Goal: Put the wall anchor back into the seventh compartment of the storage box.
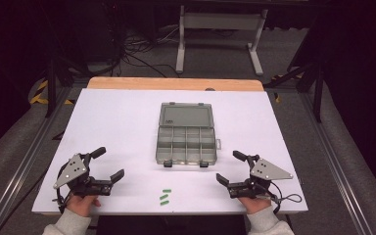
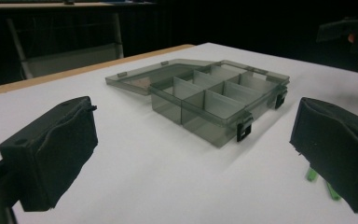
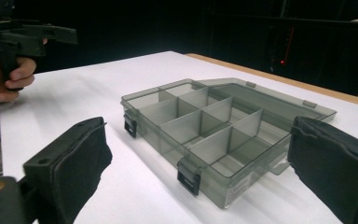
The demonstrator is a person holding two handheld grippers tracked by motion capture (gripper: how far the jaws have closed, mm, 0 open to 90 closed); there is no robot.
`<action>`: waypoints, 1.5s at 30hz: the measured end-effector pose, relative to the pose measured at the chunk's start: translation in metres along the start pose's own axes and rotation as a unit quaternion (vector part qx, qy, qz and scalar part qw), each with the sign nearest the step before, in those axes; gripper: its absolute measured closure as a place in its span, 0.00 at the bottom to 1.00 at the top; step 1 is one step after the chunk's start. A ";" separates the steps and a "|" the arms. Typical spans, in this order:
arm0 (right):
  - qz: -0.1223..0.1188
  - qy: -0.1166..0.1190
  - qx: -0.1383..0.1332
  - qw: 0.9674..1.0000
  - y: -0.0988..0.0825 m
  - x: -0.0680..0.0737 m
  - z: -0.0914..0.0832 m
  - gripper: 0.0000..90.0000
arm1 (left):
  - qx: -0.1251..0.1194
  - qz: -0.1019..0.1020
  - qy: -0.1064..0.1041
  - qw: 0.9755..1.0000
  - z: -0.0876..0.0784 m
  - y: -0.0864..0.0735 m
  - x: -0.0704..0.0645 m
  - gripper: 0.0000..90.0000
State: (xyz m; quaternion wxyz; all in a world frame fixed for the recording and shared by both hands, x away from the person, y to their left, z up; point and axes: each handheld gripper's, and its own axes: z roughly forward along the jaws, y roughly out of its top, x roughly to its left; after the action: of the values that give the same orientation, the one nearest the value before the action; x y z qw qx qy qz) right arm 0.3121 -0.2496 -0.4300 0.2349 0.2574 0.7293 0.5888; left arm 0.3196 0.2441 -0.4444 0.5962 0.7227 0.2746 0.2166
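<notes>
White sheeting covers the table [image 1: 117, 127], with a dark room, cables and a table frame behind it. At the centre lies a smoky translucent organizer box [image 1: 186, 138], its lid laid flat toward twelve o'clock and its divided compartments bare, two black latches [image 1: 185, 164] hanging at its six o'clock edge. Three small green pieces [image 1: 165, 196] lie on the sheet at six o'clock from the box, between the two grippers and apart from both. The left gripper [image 1: 111, 163] sits at eight o'clock from the box and the right gripper [image 1: 228, 166] at four o'clock; each has its jaws spread wide with nothing between the pads. The green pieces look light, hard and tiny, so they will probably skid or roll under a careless pinch; taking one across its short width, pads low to the sheet, seems safest. The box looks light, stiff thin plastic, likely to slide if nudged, and its outer wall offers the best hold.
</notes>
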 end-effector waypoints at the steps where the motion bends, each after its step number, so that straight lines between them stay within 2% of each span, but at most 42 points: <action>1: 0.001 -0.004 0.001 1.000 0.000 0.000 -0.001 0.07 | 0.006 0.000 -0.005 1.000 0.000 0.000 0.000 0.02; 3: 0.001 -0.005 0.002 1.000 0.000 0.000 -0.001 0.07 | 0.008 -0.003 -0.004 1.000 0.001 0.001 0.000 0.02; 4: -0.003 -0.005 0.004 1.000 0.001 0.001 0.000 0.07 | 0.017 -0.010 -0.009 1.000 0.000 0.002 0.000 0.01; 7: -0.015 -0.006 0.006 1.000 0.002 0.004 0.002 0.08 | 0.008 -0.008 -0.004 1.000 -0.002 0.003 0.002 0.01; 12: -0.017 -0.012 0.014 1.000 0.002 0.005 0.002 0.09 | 0.005 -0.013 -0.003 1.000 -0.003 0.001 0.004 0.01; 13: -0.016 -0.010 0.019 1.000 0.002 0.005 0.002 0.09 | 0.001 -0.019 -0.005 1.000 -0.002 0.001 0.004 0.01; 15: -0.014 -0.008 0.020 1.000 0.001 0.005 0.003 0.09 | 0.001 -0.017 -0.005 1.000 -0.002 0.001 0.003 0.01; 17: -0.008 -0.002 0.025 1.000 0.002 0.006 0.004 0.10 | -0.001 -0.011 -0.002 1.000 -0.002 0.001 0.000 0.01; 18: 0.003 0.005 0.031 1.000 0.004 0.007 0.006 0.10 | -0.001 -0.009 -0.001 1.000 -0.001 0.002 -0.001 0.01; 20: 0.005 0.009 0.032 0.999 0.004 0.008 0.007 0.11 | 0.000 -0.004 0.003 1.000 -0.002 0.002 -0.003 0.01; 22: 0.002 0.017 0.040 0.999 0.006 0.012 0.012 0.14 | 0.002 0.005 0.004 1.000 -0.002 0.002 -0.006 0.01; 27: -0.005 0.037 0.048 0.998 0.010 0.017 0.020 0.17 | -0.002 0.003 0.008 1.000 -0.002 0.001 -0.008 0.01; 30: -0.013 0.056 0.050 0.997 0.017 0.022 0.030 0.20 | -0.004 0.001 0.009 1.000 -0.002 0.002 -0.008 0.01; 32: -0.021 0.065 0.055 0.996 0.021 0.025 0.037 0.20 | 0.004 0.000 0.007 1.000 -0.002 0.002 -0.007 0.01; 34: -0.019 0.077 0.055 0.995 0.026 0.028 0.044 0.20 | 0.001 -0.001 0.007 1.000 -0.002 0.001 -0.008 0.01; 37: -0.020 0.082 0.069 0.994 0.029 0.030 0.054 0.24 | -0.006 -0.003 0.009 1.000 -0.003 0.001 -0.008 0.01; 41: 0.000 0.112 0.100 0.989 0.029 0.033 0.067 0.25 | -0.011 -0.002 0.019 1.000 -0.005 0.000 -0.009 0.01; 45: -0.016 0.121 0.103 0.987 0.035 0.040 0.071 0.26 | -0.004 0.001 0.020 1.000 -0.004 -0.001 -0.007 0.01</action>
State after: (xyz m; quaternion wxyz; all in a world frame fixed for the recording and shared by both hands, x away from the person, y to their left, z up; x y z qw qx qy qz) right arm 0.3312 -0.1652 -0.4109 0.1266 0.1948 0.8132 0.5336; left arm 0.3114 0.2426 -0.4450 0.5931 0.7160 0.2848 0.2332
